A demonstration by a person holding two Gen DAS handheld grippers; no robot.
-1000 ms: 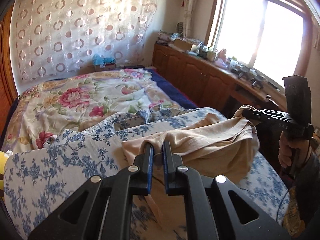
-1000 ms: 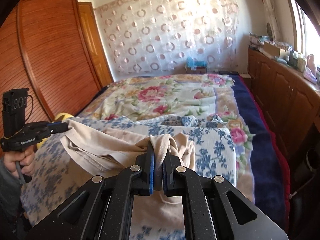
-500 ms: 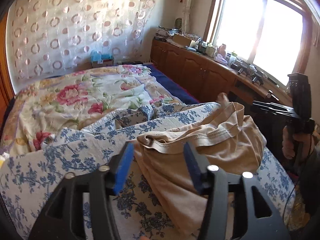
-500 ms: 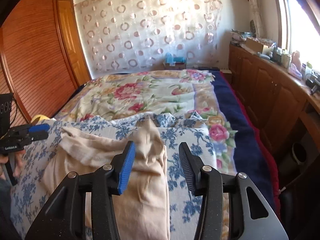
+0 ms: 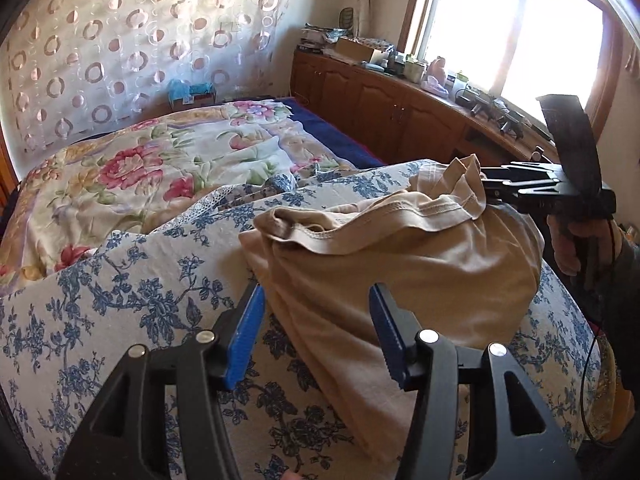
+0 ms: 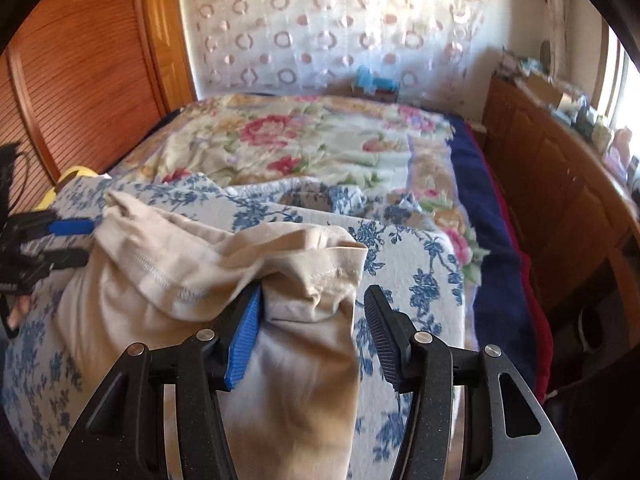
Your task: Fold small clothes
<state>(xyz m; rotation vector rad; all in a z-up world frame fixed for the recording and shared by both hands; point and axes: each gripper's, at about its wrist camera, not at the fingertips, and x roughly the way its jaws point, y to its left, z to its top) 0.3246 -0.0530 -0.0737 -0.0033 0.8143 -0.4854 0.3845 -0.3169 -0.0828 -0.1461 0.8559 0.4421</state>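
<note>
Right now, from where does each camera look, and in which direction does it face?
Left wrist: on the left gripper, looking down its open jaws at the beige garment on the blue-flowered sheet; the right gripper and its hand show at right.
Right wrist: on the right gripper, jaws opening around the garment's corner; the left gripper shows at left.
Both share garment, sheet, curtain wall.

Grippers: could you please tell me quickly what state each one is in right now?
Left gripper: open, holding nothing; beige garment lies between its jaws.
Right gripper: jaws opening, beige garment loose between them.
</note>
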